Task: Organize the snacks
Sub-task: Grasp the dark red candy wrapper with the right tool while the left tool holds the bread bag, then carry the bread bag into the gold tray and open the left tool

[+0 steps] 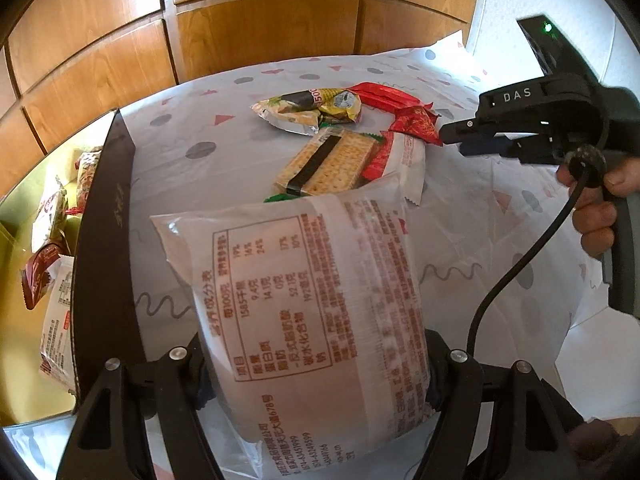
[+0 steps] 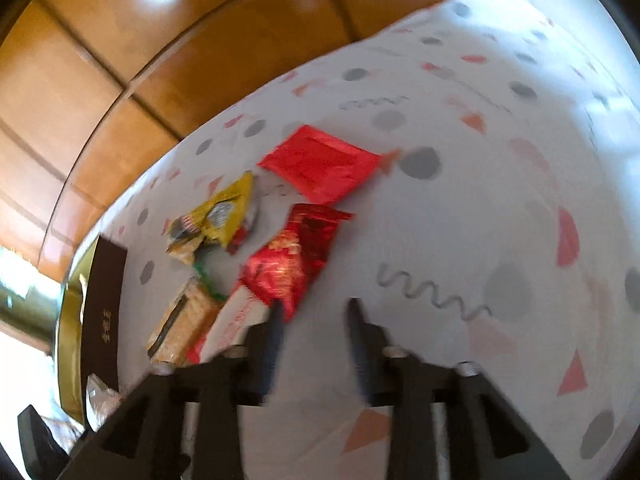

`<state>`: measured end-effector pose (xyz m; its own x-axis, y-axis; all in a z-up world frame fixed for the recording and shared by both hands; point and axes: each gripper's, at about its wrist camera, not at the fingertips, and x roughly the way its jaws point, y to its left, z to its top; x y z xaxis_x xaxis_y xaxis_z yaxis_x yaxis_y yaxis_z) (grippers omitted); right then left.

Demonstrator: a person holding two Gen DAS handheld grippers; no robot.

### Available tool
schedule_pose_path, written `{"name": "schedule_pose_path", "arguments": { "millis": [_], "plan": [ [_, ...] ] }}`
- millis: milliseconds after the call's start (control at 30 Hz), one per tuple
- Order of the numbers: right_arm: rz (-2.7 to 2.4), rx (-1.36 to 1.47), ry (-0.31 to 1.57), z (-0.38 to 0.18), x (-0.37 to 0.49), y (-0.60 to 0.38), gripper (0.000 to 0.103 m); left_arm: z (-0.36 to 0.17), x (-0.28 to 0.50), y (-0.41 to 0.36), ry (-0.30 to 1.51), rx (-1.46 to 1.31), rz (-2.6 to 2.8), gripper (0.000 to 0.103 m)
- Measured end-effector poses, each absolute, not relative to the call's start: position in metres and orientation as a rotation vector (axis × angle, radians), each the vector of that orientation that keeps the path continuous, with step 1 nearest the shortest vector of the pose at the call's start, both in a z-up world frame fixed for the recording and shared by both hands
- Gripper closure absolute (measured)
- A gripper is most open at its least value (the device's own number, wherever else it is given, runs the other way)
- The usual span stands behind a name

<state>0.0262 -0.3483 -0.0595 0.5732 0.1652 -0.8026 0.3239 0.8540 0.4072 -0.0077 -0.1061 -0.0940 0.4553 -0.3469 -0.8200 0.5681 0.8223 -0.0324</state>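
My left gripper (image 1: 316,380) is shut on a large white snack packet (image 1: 304,288) with red print, held above the table, label side up. Beyond it lies a pile of snacks: a cracker packet (image 1: 332,164), a yellow-green packet (image 1: 308,108) and red packets (image 1: 416,124). My right gripper (image 2: 315,312) stands open just above the tablecloth with nothing between its fingers. Its left finger (image 2: 276,316) is at the edge of a red patterned packet (image 2: 292,260). A flat red packet (image 2: 320,164) lies farther off. The right wrist view is blurred.
A dark-rimmed box (image 1: 108,220) with a yellow-green inside stands at the left and holds several packets (image 1: 56,320). The table wears a white cloth (image 1: 460,240) with grey dots and pink triangles. Wooden cabinet panels (image 1: 260,20) rise behind. A hand (image 1: 596,216) grips the right tool.
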Motion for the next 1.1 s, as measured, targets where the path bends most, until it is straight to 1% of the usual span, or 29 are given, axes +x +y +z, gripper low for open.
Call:
{"name": "schedule_pose_path", "arguments": {
  "millis": [67,100,133,333,367,400,433,467,500,533,600,700,833,1100],
  "plan": [
    [-0.108,0.607,0.954,-0.059,0.028,-0.353,0.058,-0.094,-0.007,-0.107,0.942,0.264,-0.57,0.027],
    [-0.111,0.62,0.949,-0.058,0.03,-0.353,0.049,-0.094,-0.007,-0.107,0.942,0.263,-0.569,0.027],
    [-0.113,0.626,0.945,-0.058,0.035,-0.352,0.043,-0.094,-0.007,-0.107,0.942,0.261,-0.569,0.027],
    [-0.164,0.557,0.958,-0.058,0.076,-0.337,0.043,-0.094,-0.006,-0.107,0.943,0.261,-0.567,0.027],
    [-0.172,0.527,0.962,-0.059,0.08,-0.334,0.043,-0.094,-0.006,-0.107,0.943,0.26,-0.567,0.027],
    [-0.183,0.473,0.966,-0.058,0.084,-0.329,0.047,-0.095,-0.006,-0.106,0.944,0.259,-0.567,0.027],
    [-0.201,0.407,0.976,-0.058,0.087,-0.324,0.055,-0.095,-0.007,-0.107,0.943,0.259,-0.566,0.027],
    [-0.212,0.362,0.986,-0.058,0.088,-0.321,0.055,-0.095,-0.007,-0.107,0.943,0.259,-0.565,0.027],
    [-0.21,0.34,0.989,-0.058,0.087,-0.319,0.059,-0.095,-0.007,-0.107,0.943,0.258,-0.566,0.027],
    [-0.209,0.318,0.989,-0.056,0.083,-0.318,0.066,-0.095,-0.007,-0.107,0.943,0.257,-0.565,0.027],
    [-0.226,0.274,0.986,-0.053,0.07,-0.32,0.069,-0.095,-0.007,-0.106,0.943,0.256,-0.567,0.027],
    [-0.207,0.248,0.987,-0.056,0.043,-0.326,0.069,-0.095,-0.006,-0.107,0.943,0.255,-0.565,0.027],
    [-0.093,0.245,0.984,-0.062,0.023,-0.332,0.064,-0.093,-0.004,-0.107,0.951,0.254,-0.561,0.029],
    [-0.102,0.243,0.97,-0.066,0.022,-0.328,0.063,-0.076,0.0,-0.101,0.961,0.178,-0.594,0.032]
  ]
}}
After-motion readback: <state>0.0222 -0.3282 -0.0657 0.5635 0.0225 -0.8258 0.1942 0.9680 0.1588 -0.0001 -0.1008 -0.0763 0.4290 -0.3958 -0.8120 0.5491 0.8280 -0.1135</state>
